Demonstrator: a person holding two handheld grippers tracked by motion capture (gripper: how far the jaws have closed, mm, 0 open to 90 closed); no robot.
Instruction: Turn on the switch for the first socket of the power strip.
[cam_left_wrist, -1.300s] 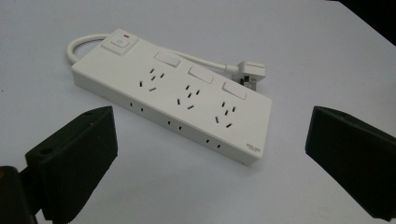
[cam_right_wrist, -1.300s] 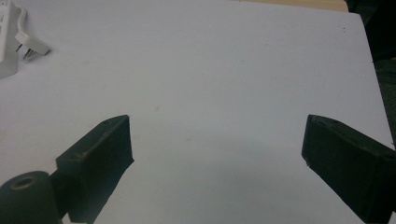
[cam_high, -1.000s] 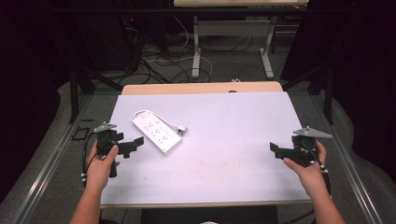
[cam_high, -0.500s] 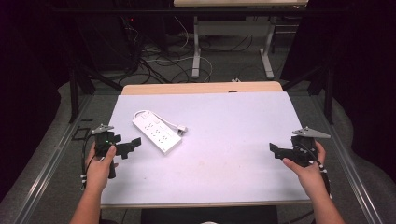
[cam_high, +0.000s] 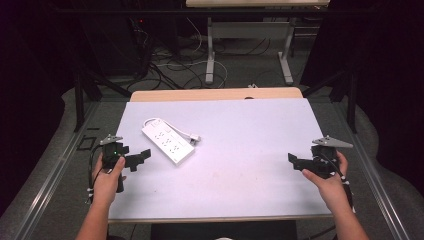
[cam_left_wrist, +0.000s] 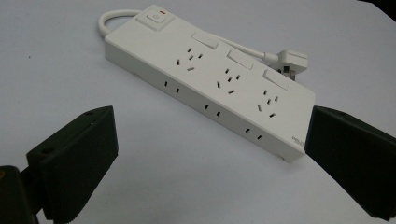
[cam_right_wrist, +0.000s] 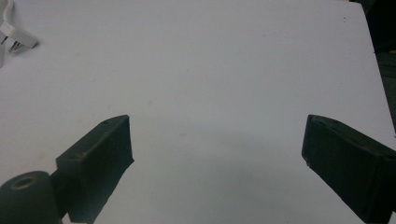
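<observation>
The long white plastic power strip (cam_left_wrist: 210, 79) lies flat on the white table (cam_high: 240, 165). The left gripper (cam_high: 140, 158), jaws spread wide, points at it, probably to grasp it. The right gripper (cam_high: 295, 161), also spread, waits well apart from the strip.

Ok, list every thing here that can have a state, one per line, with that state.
power strip: lying flat on the table, sockets up, nothing plugged into it, not gripped.
plug: loose on the table beside the strip, unplugged.
cord: looped at the switch end and run along the strip's far side to the plug.
left gripper: open, just short of the strip.
right gripper: open, over bare table.
</observation>
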